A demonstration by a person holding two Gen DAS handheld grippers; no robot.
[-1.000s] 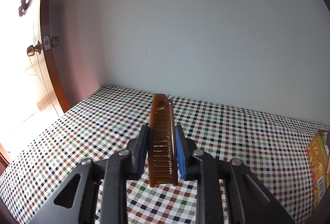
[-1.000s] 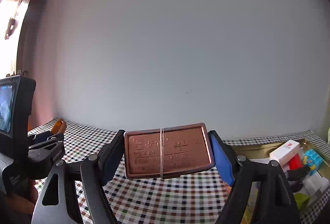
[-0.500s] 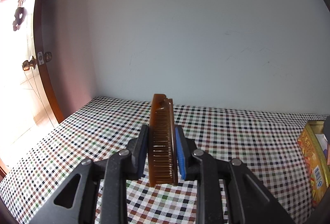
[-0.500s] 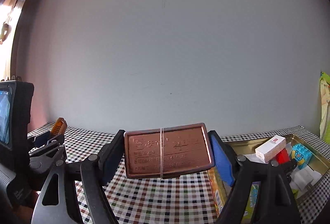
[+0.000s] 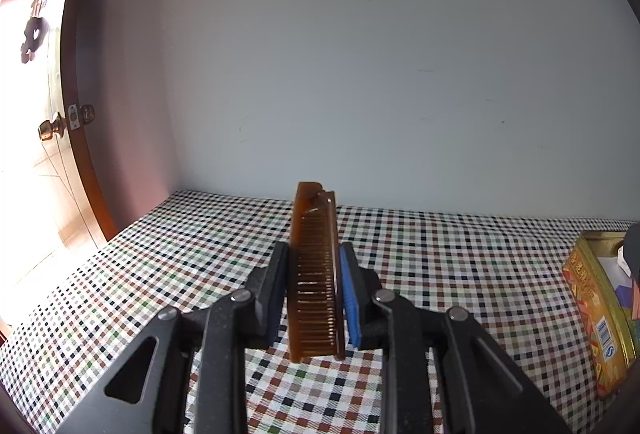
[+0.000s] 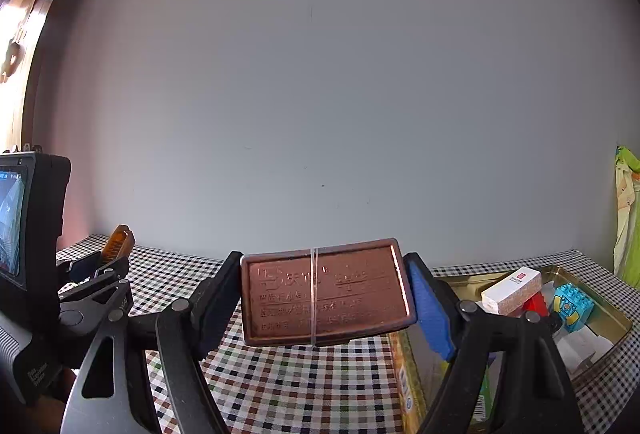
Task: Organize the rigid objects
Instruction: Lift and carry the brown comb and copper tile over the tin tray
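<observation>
Left tool (image 5: pixel 314 298): you clamp the amber comb (image 5: pixel 314 274) upright between its pads.
Right tool (image 6: pixel 324 308): you grip the brown tin (image 6: pixel 324 292) flat, above the checkered surface (image 6: pixel 280 386).

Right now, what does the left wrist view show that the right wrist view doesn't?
Only the left wrist view shows the door knob and the comb's teeth close up, with the left tool shut on the comb.

Only the right wrist view shows the right tool gripping the brown tray, plus the white box, blue block and green cloth.

Both show the comb, the gold tin and the checked tablecloth.
</observation>
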